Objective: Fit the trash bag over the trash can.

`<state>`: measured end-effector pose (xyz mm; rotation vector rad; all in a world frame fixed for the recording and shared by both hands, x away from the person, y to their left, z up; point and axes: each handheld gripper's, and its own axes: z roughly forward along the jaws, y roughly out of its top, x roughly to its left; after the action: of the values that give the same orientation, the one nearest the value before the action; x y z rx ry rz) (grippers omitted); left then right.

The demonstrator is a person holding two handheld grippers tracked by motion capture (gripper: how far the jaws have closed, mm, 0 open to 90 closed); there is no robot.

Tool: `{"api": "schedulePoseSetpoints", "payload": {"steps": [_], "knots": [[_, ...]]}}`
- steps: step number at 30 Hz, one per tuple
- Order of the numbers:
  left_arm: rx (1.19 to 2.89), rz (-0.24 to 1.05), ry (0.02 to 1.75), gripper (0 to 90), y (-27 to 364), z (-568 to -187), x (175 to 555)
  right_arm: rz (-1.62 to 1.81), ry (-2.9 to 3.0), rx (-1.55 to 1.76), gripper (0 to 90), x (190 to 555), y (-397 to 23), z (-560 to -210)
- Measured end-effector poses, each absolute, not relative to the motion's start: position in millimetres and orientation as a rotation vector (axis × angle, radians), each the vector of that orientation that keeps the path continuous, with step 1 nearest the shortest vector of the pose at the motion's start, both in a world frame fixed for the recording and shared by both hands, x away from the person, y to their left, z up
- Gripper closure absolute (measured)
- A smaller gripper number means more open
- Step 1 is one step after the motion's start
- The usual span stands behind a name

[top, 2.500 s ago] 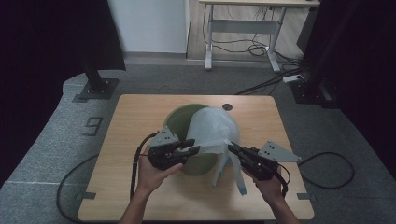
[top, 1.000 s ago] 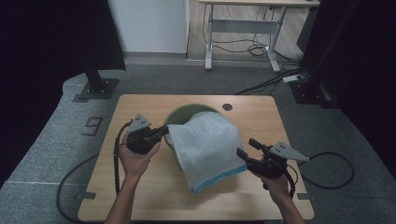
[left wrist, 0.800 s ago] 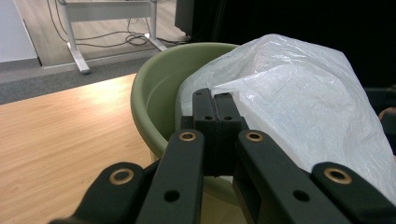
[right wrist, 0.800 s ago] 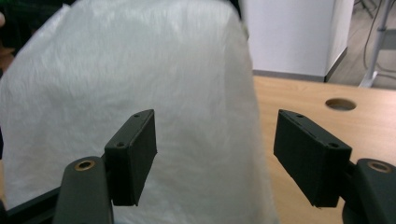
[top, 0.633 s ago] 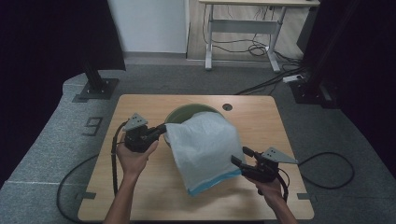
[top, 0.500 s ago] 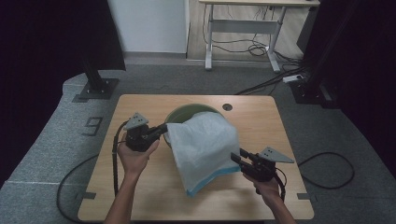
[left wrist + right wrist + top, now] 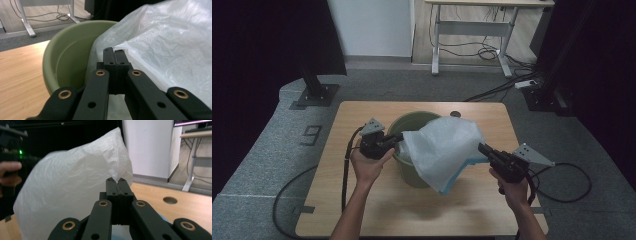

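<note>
On the wooden table (image 7: 362, 210): 1 green bucket (image 7: 412, 122), 1 white plastic bag (image 7: 442, 150), 2 grippers, 2 hands.

At left, left hand (image 7: 368, 165) around the left gripper (image 7: 401, 136), jaws pressed together on the bag's left edge, right at the bucket's near rim; in the left gripper view, same grip (image 7: 115, 53), film bunched against the closed tips, bucket (image 7: 65, 57) open and hollow behind.

In the middle, bag held up off the tabletop, stretched between both grippers, draped over the bucket's right side and hiding that part of the rim. Long axis slanting from upper left down to lower right. Thin, crinkled, translucent white, 1 pale blue strip along the lower hem.

At right, right hand (image 7: 512, 192) holding the right gripper (image 7: 482, 148), jaws just closed, now pinched on the bag's right corner; in the right gripper view (image 7: 117, 181), 1 peak of film rising from the shut tips.
</note>
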<state>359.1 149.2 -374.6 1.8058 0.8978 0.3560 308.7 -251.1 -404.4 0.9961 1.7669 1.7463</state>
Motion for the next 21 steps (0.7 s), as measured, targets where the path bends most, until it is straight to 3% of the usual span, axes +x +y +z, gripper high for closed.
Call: {"api": "schedulePoseSetpoints", "payload": {"steps": [6,21], "knots": [[1.779,0.353,0.888,67.7,166.8,-370.6,345.6,1.736,1.753,1.006,88.3,313.9,-251.1,-394.5],[1.767,0.318,0.833,54.0,194.5,-359.4,327.0,1.686,1.726,1.050,88.4,318.9,-260.3,-387.5]]}}
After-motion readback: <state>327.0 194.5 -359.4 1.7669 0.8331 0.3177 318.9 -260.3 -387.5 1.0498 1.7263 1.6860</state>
